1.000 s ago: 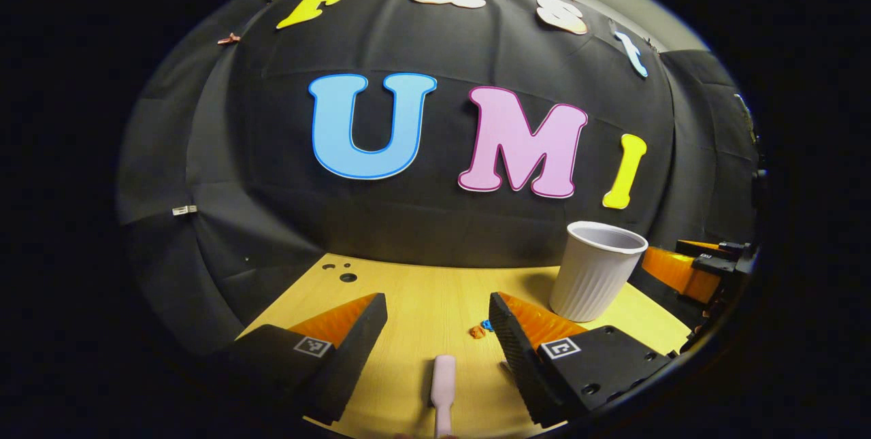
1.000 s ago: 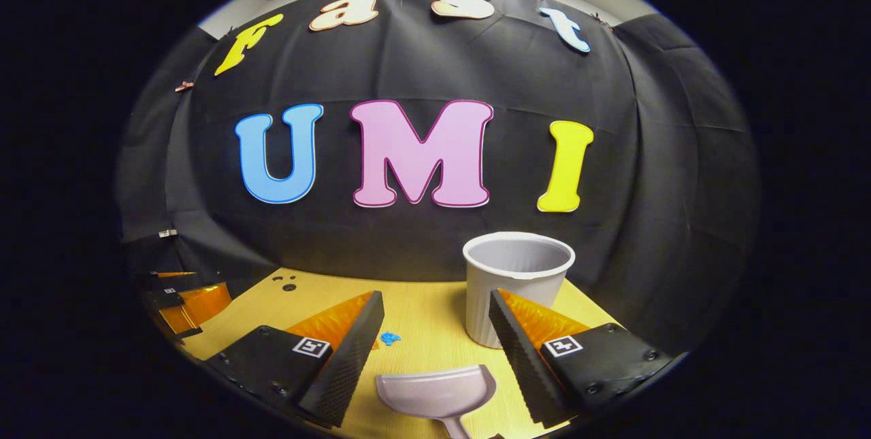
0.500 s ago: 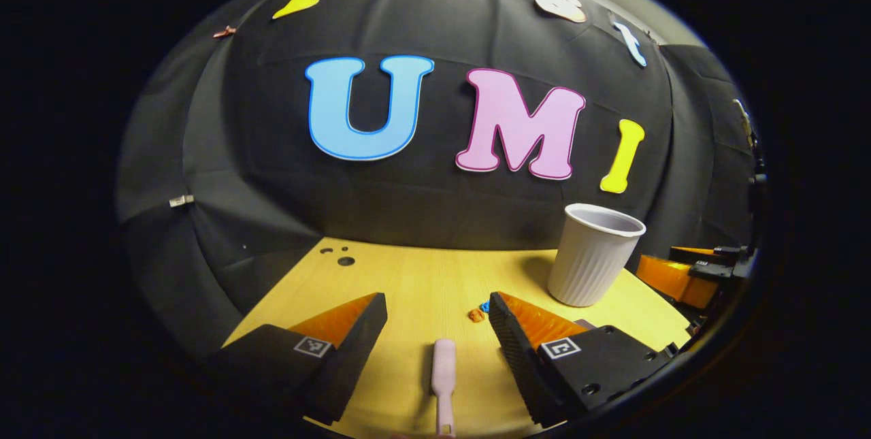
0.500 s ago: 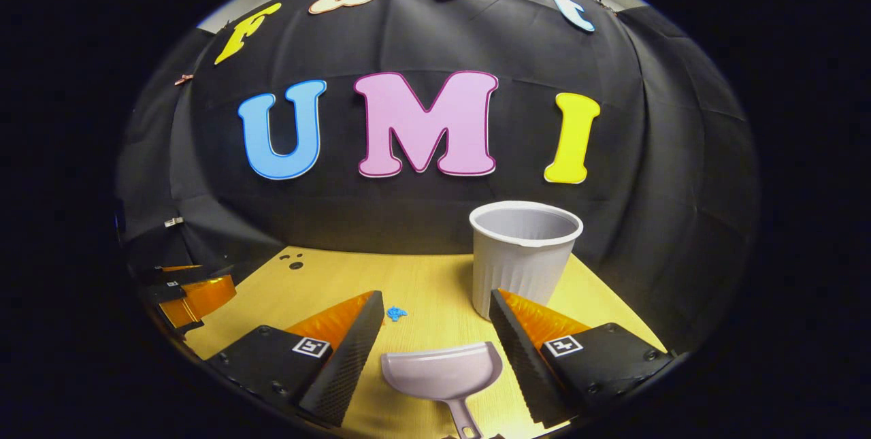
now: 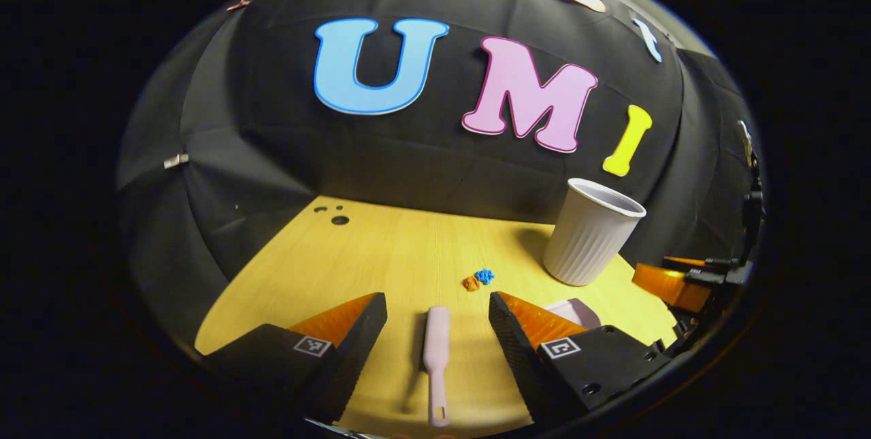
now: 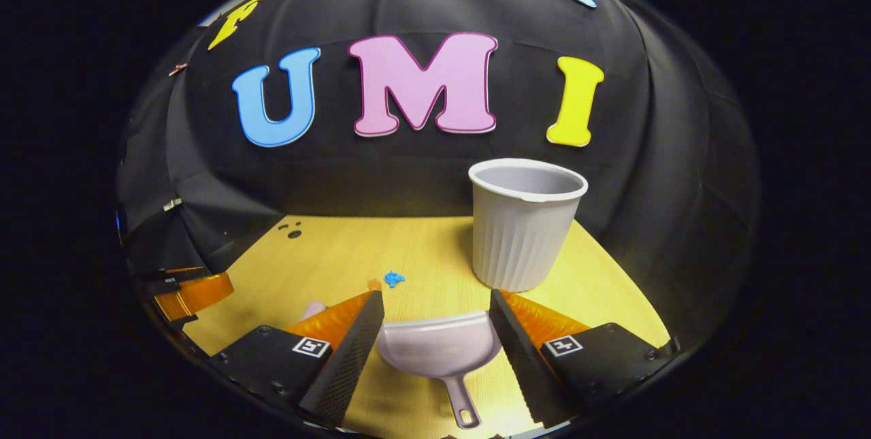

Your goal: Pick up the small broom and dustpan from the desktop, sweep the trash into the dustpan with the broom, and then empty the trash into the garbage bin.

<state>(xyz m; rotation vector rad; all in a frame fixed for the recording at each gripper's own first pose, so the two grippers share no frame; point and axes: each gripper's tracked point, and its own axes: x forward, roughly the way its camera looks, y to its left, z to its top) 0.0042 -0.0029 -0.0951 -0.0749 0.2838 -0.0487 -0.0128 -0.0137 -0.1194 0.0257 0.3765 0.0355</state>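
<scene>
Jaws of the left gripper (image 5: 437, 320) are seen spread wide in the left gripper view, with nothing held between them. The small broom (image 5: 435, 350) lies flat on the tabletop (image 5: 381, 248) in the gap, its handle end toward the near edge, and is touched by neither finger as far as can be judged. Two scraps of trash (image 5: 478, 280), one orange and one blue, lie just beyond the broom's far end, toward the middle of the tabletop. The garbage bin (image 5: 590, 232) stands upright near the far right corner, and a part of the dustpan (image 5: 577, 312) is glimpsed behind the right finger. The other gripper is seen at the right edge.

In the right gripper view, the right gripper (image 6: 435, 322) is likewise held with its jaws wide apart and empty. The dustpan (image 6: 435, 352) rests on the tabletop (image 6: 340, 255) between the fingers, its handle pointing at the near edge. The trash (image 6: 388, 281) lies beyond the left finger, and the garbage bin (image 6: 522, 224) stands just behind the dustpan, toward the far edge.

No step of the task is judged complete: neither tool is grasped, the trash is unswept, and the bin is yet to receive anything. Both pick-ups appear lined up.
</scene>
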